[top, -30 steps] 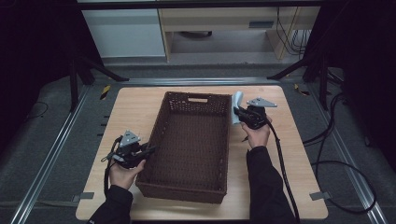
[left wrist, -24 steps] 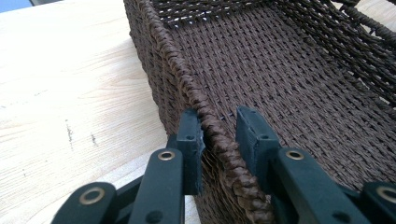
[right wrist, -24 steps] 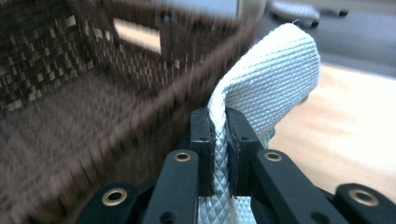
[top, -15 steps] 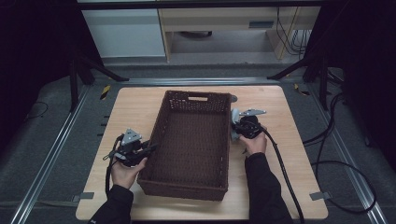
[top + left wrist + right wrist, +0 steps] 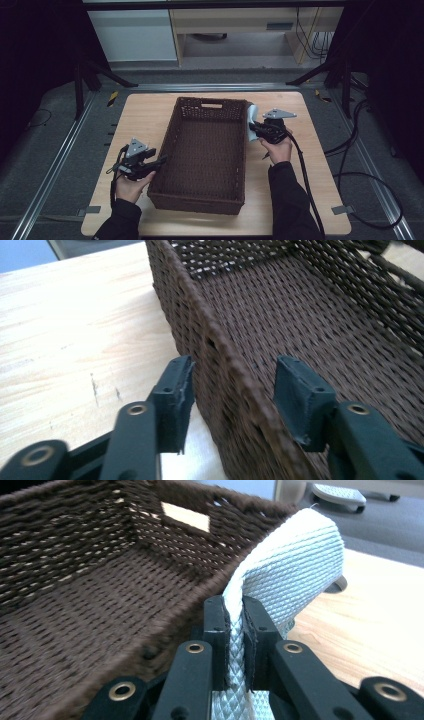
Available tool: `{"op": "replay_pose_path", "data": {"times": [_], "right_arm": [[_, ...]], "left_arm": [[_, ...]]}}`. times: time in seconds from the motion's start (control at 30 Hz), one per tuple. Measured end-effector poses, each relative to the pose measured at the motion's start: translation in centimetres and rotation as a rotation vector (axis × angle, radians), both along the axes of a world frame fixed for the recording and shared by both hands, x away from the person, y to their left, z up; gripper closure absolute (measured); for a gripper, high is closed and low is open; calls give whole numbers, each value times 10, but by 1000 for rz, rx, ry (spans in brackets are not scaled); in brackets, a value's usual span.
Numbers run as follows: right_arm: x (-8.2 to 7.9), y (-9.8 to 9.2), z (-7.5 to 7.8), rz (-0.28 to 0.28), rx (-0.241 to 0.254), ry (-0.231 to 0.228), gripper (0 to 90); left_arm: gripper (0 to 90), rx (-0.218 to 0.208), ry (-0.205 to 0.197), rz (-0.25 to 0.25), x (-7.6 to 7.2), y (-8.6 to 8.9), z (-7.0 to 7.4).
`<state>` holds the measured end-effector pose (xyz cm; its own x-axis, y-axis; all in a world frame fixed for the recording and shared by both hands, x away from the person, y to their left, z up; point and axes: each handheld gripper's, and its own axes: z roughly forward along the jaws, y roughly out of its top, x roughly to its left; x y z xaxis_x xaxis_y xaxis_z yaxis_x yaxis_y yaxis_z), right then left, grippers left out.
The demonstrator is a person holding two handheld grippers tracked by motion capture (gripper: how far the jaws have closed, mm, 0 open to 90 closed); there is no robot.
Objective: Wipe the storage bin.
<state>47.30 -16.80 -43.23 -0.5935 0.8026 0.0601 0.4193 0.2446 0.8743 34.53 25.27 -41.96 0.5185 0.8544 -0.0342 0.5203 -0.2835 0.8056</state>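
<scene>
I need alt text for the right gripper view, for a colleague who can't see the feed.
The right gripper is shut on a fold of pale blue-grey woven cloth, which arches up and over beside the rim of a dark brown wicker basket. The basket's inside is bare, with a cut-out handle in its far wall, and light wooden table lies on the right.

A dark brown woven basket (image 5: 202,155), rectangular with a cut-out handle in its far end wall, stands upright and empty in the middle of the surface, while a pale blue-grey quilted cloth (image 5: 295,565) arches, folded, just beside its far right corner.
</scene>
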Motion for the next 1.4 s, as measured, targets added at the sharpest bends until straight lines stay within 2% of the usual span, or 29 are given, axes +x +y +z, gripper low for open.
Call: {"op": "replay_pose_path", "data": {"times": [0.1,0.17,0.23,0.3,0.37,0.43,0.47,0.57,0.7,0.73,0.77,0.83,0.9,1.0,1.07,1.1,1.2,1.23,1.27,1.33,1.4], "right_arm": [[-4,1,-1,7,-14,7,831],[-6,2,-6,9,-27,21,832],[-8,3,-16,10,-56,48,831],[-8,3,-21,10,-61,59,831],[-8,3,-41,-1,-81,110,831],[-8,3,-45,-6,-84,125,831],[-8,3,-54,-8,-95,151,831],[-8,3,-60,-3,-96,166,831],[-9,4,-51,0,-74,143,830],[-10,3,-45,-5,-58,124,830],[-11,1,-29,-4,-21,81,830],[-12,0,-23,-3,-14,66,830],[-13,-3,-8,2,-4,28,831],[-14,-3,3,11,-2,9,831],[-15,-2,2,18,-14,12,831],[-15,-1,-3,24,-26,23,831],[-16,1,-16,26,-38,53,831],[-17,1,-28,24,-48,80,831],[-17,1,-28,24,-48,80,831],[-18,3,-43,26,-75,117,831],[-20,3,-50,27,-89,138,831]], "left_arm": [[560,-18,13,-31,-6,2,-1],[605,-23,14,-39,-8,1,-2],[641,-8,15,-30,-8,-2,-2],[663,-2,9,-17,-9,-4,-3],[679,4,4,-2,-9,-5,-3],[685,11,1,6,-7,-5,-3],[688,4,3,10,-7,-5,-3],[690,17,0,12,-6,-5,-3],[690,9,-5,17,-1,-6,-4],[690,7,-6,20,0,-7,-4],[689,6,-7,23,1,-7,-4],[689,3,-8,27,3,-8,-5],[686,4,-17,33,4,-10,-5],[678,4,-20,35,6,-10,-5],[645,22,-28,48,6,-10,-5],[603,24,-32,51,5,-9,-5],[548,25,-43,61,4,-9,-4],[498,23,-43,60,3,-7,-4],[498,15,-42,59,2,-6,-3],[472,10,-42,58,-1,-4,-1],[474,8,-42,49,-5,-2,-1]]}}
